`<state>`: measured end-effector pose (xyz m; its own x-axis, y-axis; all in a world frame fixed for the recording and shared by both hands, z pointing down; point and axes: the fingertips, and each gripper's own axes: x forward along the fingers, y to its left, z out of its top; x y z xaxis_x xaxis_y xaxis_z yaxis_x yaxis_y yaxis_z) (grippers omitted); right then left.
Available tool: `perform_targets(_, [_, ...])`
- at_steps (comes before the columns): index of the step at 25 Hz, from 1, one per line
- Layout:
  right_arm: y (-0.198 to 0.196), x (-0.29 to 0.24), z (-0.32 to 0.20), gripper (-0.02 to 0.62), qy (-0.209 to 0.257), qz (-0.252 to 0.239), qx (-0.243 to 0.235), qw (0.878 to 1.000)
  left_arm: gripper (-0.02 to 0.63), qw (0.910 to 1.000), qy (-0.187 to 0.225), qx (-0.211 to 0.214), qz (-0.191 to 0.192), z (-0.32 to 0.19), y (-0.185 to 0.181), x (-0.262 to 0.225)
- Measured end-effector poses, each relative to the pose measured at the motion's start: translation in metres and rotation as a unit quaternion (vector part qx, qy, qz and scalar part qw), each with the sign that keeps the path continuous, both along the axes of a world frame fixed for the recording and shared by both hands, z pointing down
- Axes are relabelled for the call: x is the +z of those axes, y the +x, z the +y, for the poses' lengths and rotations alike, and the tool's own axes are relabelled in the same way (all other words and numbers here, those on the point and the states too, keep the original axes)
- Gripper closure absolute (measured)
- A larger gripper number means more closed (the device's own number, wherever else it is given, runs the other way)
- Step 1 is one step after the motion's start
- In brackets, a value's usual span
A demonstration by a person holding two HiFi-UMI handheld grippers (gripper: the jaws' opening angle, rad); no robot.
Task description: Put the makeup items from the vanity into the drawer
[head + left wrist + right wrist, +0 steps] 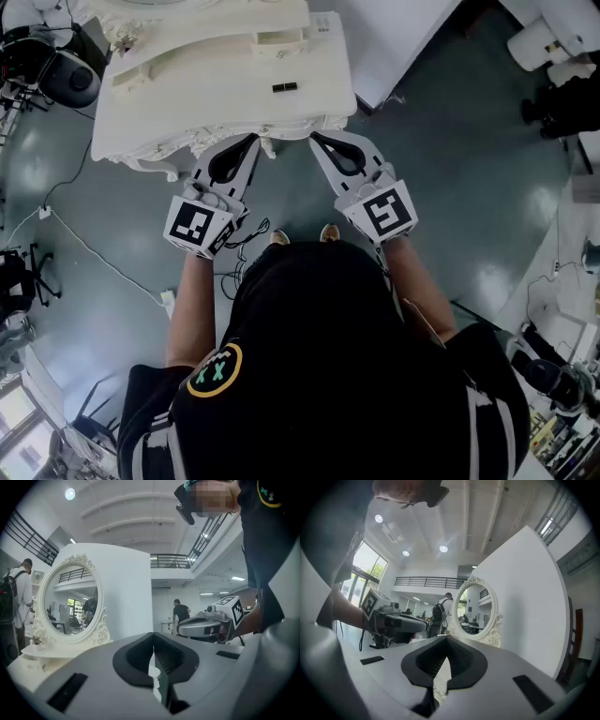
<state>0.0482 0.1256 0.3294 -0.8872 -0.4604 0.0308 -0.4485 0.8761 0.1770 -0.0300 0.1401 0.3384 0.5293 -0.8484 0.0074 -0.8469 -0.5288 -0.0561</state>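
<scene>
The white vanity [225,84] fills the top of the head view, and a small flat black item [284,87] lies on its top near the right. My left gripper [254,141] and right gripper [315,139] are held level side by side at the vanity's front edge. Both are shut and hold nothing. In the left gripper view the jaws meet at the tip [153,635], with the oval ornate mirror [70,599] to the left and the right gripper [206,625] to the right. The right gripper view shows closed jaws [446,639], the mirror [476,613] ahead and the left gripper [393,620]. No drawer shows.
A white wall panel [126,592] stands behind the mirror. Cables [84,248] trail over the grey floor, with a dark chair [66,75] at the vanity's left. People stand far off: one with a backpack [439,611], another by a table [179,613]. My feet [302,234] are just short of the vanity.
</scene>
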Motion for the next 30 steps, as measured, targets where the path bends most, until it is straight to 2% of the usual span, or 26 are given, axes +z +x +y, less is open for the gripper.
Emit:
perform_targets(20, [-0.009, 0.015, -0.027, 0.572, -0.025, 0.001, 0.005, 1.0, 0.583, 1.0, -0.004, -0.003, 0.001, -0.024, -0.011, 0.007])
perform_targets(24, [-0.009, 0.014, -0.029, 0.509, -0.03, -0.003, 0.002, 1.0, 0.583, 1.0, -0.005, -0.006, 0.003, -0.025, -0.012, 0.007])
perform_targets(28, [-0.012, 0.013, -0.028, 0.334, -0.037, -0.007, -0.009, 0.999, 0.583, 1.0, -0.007, 0.0, 0.003, -0.026, -0.012, 0.008])
perform_targets(30, [-0.014, 0.016, -0.028, 0.21, -0.045, -0.007, -0.013, 0.999, 0.583, 1.0, -0.006, -0.005, 0.004, -0.026, -0.013, 0.008])
